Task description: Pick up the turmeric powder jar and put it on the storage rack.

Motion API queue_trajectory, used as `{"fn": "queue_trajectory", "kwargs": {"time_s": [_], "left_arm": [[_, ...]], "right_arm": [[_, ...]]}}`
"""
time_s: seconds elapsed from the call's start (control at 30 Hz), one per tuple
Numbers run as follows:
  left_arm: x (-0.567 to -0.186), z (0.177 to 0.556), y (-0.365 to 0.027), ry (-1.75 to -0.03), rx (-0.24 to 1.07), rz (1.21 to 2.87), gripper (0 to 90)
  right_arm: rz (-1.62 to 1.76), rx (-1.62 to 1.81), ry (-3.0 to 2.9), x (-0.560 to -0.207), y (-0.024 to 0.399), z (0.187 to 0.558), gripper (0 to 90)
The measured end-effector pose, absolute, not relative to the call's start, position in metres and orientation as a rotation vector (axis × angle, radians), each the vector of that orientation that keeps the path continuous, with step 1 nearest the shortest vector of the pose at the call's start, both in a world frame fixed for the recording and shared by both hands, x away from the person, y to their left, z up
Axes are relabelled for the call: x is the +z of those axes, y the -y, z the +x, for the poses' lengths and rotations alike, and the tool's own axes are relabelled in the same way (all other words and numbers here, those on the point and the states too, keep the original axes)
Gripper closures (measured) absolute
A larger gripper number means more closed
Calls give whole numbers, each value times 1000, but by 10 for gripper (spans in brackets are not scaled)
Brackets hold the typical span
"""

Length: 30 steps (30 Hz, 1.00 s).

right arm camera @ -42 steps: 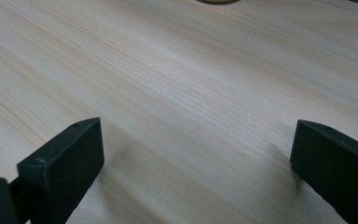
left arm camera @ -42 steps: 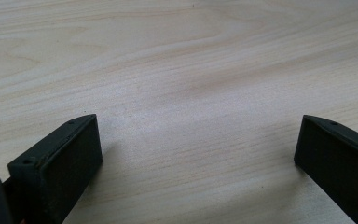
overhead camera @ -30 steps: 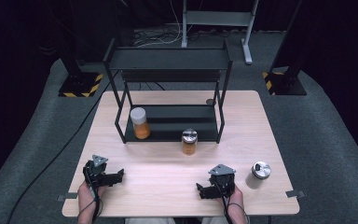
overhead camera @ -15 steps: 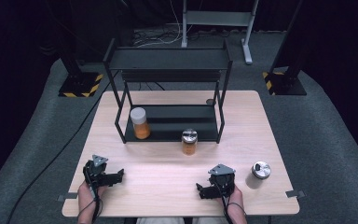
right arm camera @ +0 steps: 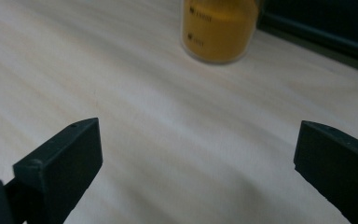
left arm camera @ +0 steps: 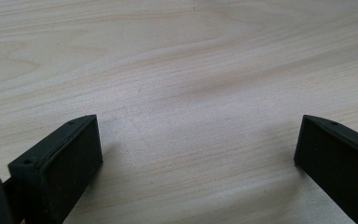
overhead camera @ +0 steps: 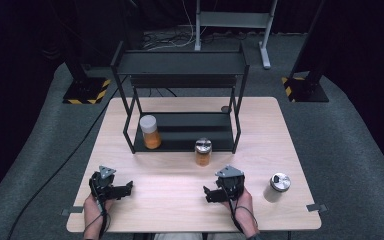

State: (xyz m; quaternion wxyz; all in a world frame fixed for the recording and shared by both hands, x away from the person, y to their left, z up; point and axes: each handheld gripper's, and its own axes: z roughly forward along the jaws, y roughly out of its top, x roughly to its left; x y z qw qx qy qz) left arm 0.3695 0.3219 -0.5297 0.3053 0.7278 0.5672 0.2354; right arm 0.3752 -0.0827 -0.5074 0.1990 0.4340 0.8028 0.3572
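A silver-lidded jar of orange powder point(overhead camera: 203, 152) stands on the wooden table point(overhead camera: 280, 130) just in front of the black shelf rack point(overhead camera: 180, 100). Its lower body shows as the orange jar point(right arm camera: 216, 30) at the top of the right gripper view. A white-lidded orange jar point(overhead camera: 150, 132) stands on the rack's bottom shelf at the left. A white jar with a silver lid point(overhead camera: 276, 187) stands near the table's right front. My left gripper point(overhead camera: 129, 188) rests open near the front left, jaws wide over bare wood point(left arm camera: 198, 140). My right gripper point(overhead camera: 207, 195) is open at the front middle, well short of the orange jar.
The rack has a top shelf and a bottom shelf, and its front legs stand on the table. A small dark round object point(overhead camera: 225, 108) lies behind the rack's right side. Black-and-yellow weighted bases point(overhead camera: 86, 92) stand on the floor beyond the table.
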Motion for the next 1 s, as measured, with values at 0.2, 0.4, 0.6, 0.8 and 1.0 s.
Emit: {"fn": "queue_trajectory", "kwargs": {"time_s": [0.2, 0.4, 0.6, 0.8, 1.0], "left_arm": [[-530, 369, -322, -1501, 623, 1927, 2], [-530, 369, -322, -1502, 624, 1927, 3], [-530, 368, -321, -1495, 627, 1932, 3], [-530, 369, -322, -1496, 619, 1931, 3], [-530, 369, -322, -1496, 619, 1931, 3]], "right_arm": [[1215, 988, -2211, -500, 68, 403, 2], [1197, 981, -2187, -493, 55, 431, 0], [1210, 999, -2186, -488, 47, 448, 0], [1219, 952, -2210, -493, 34, 460, 0], [1219, 940, -2211, -493, 30, 467, 0]]}}
